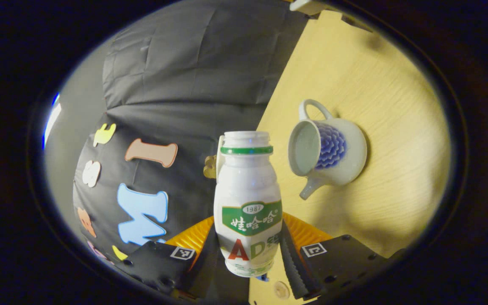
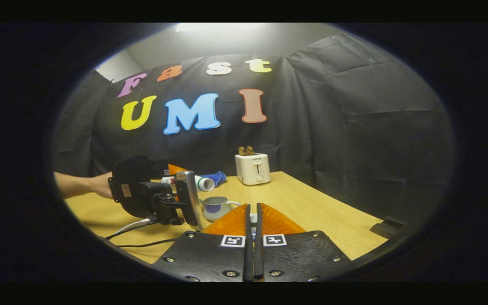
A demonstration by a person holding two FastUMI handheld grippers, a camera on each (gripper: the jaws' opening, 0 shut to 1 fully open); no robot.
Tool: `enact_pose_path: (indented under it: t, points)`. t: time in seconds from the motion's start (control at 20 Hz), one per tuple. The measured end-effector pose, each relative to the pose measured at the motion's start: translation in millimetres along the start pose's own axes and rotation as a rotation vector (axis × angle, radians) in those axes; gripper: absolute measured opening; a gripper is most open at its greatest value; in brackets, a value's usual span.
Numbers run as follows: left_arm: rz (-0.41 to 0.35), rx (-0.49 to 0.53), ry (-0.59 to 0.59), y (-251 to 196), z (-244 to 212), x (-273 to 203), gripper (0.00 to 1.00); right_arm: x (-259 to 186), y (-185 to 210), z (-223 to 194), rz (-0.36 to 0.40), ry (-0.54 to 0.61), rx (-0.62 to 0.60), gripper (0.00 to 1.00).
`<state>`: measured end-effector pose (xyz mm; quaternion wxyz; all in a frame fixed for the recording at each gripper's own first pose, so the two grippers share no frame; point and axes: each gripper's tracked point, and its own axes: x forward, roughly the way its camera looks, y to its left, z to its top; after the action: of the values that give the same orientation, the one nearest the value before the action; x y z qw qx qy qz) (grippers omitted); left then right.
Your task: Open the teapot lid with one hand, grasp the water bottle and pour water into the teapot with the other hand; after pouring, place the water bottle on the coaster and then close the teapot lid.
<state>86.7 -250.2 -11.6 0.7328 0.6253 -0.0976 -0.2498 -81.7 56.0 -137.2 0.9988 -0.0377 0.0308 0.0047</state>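
Note:
My left gripper (image 1: 250, 237) is shut on a white water bottle (image 1: 247, 199) with a green label and no cap. The gripper is rolled sideways, so the bottle lies level above the table. Its mouth (image 1: 246, 137) points toward the booth wall. The white teapot (image 1: 326, 148) with a blue pattern sits open just under the bottle, its inside pale. In the right gripper view a hand holds that gripper (image 2: 151, 195) with the bottle (image 2: 199, 183) over the teapot (image 2: 217, 207). My right gripper (image 2: 253, 210) is pinched shut on a small pale piece (image 2: 253, 218), apparently the teapot lid.
A white toaster (image 2: 252, 168) stands at the back of the wooden table (image 2: 311, 212), with a blue thing (image 2: 217, 177) left of it. A dark flat object (image 2: 386, 228) lies at the table's right edge. Cables (image 2: 136, 233) trail from the left gripper. A small round disc (image 1: 281, 290) lies below the bottle.

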Motion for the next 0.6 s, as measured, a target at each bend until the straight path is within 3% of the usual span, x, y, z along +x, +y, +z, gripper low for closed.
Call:
enact_pose_path:
  t: [0.25, 0.6]
  points:
    - [0.108, -0.384, -0.058, 28.0, -6.6, -29.6, 0.83, 10.4, 12.8, 7.8, 0.063, -0.009, -0.015, 0.01]
    - [0.124, -0.880, -0.064, 39.6, -34.5, -53.9, 0.82, 46.3, 53.2, 14.5, 0.158, -0.002, -0.035, 0.01]
